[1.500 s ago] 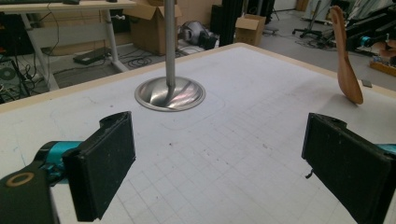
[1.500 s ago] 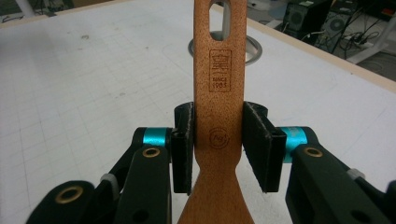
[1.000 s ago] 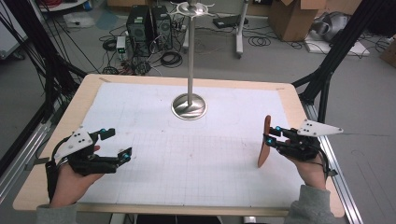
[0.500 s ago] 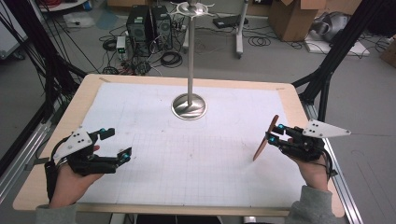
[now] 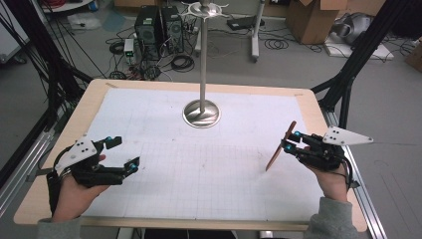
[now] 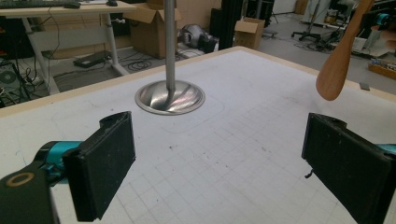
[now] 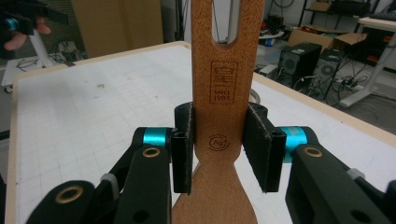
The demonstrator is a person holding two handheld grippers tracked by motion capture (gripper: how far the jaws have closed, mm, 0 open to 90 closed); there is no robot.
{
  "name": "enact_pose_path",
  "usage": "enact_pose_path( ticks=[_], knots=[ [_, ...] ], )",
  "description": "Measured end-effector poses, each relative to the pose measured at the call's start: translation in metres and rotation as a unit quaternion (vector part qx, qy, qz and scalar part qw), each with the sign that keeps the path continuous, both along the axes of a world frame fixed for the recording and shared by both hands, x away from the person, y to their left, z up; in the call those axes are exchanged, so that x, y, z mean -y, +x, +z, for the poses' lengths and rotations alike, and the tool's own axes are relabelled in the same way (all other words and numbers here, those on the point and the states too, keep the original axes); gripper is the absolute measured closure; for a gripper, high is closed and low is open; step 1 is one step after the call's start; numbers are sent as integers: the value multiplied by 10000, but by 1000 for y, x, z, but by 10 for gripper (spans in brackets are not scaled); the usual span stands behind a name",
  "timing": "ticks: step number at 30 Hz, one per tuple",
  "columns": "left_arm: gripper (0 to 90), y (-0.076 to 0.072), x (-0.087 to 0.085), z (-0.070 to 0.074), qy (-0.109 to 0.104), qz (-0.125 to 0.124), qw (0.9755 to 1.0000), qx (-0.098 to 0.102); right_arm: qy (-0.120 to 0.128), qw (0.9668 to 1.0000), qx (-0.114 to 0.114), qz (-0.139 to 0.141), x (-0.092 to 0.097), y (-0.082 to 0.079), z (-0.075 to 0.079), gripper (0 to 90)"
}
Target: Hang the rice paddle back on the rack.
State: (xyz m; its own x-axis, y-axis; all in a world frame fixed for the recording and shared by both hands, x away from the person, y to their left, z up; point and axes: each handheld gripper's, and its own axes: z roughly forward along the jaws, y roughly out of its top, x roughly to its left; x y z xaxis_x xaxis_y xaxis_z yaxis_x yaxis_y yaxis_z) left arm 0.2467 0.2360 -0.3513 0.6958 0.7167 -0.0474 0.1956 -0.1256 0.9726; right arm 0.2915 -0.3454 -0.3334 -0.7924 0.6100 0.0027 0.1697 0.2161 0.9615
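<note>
A wooden spatula (image 5: 280, 146) with a slotted end hangs tilted above the right side of the white grid mat (image 5: 209, 164), slotted end up and away from me. My right gripper (image 5: 290, 141) is shut on its neck; in the right gripper view both pads press the spatula (image 7: 222, 70) at my right gripper (image 7: 219, 144). My left gripper (image 5: 125, 152) rests low at the near left, open, with nothing between its pads (image 6: 100, 170). From the left gripper view the spatula's (image 6: 338, 65) rounded end hangs at the upper right. A steel stand (image 5: 201, 113) with a round base stands at mid-table.
The stand's thin pole (image 5: 204, 59) rises high over the table's far middle, and its base (image 6: 169, 97) lies ahead of the left jaws. The wooden table edge (image 5: 199, 221) frames the mat. Black frame legs (image 5: 348, 74) flank the far corners; computers and boxes sit on the floor beyond.
The right gripper has tipped the spatula from nearly upright to a slant, top end swinging right and away. The left gripper has stayed still and open.
</note>
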Motion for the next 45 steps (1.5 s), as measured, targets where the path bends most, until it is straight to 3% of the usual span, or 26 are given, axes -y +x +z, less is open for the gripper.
enact_pose_path(
  ticks=[11, 26, 45],
  knots=[
    [99, 0, 1, -2, -9, -15, 10000, -43, -83, 9997, -6, 213, -10, 16, 19, 648],
    [99, -1, -5, 0, -79, 32, 10000, -7, -121, 9998, -104, 119, -18, 41, 38, 648],
    [99, 3, -8, -9, -126, 33, 9998, -136, -235, 9995, -143, 178, -42, 79, 56, 648]
  ],
)
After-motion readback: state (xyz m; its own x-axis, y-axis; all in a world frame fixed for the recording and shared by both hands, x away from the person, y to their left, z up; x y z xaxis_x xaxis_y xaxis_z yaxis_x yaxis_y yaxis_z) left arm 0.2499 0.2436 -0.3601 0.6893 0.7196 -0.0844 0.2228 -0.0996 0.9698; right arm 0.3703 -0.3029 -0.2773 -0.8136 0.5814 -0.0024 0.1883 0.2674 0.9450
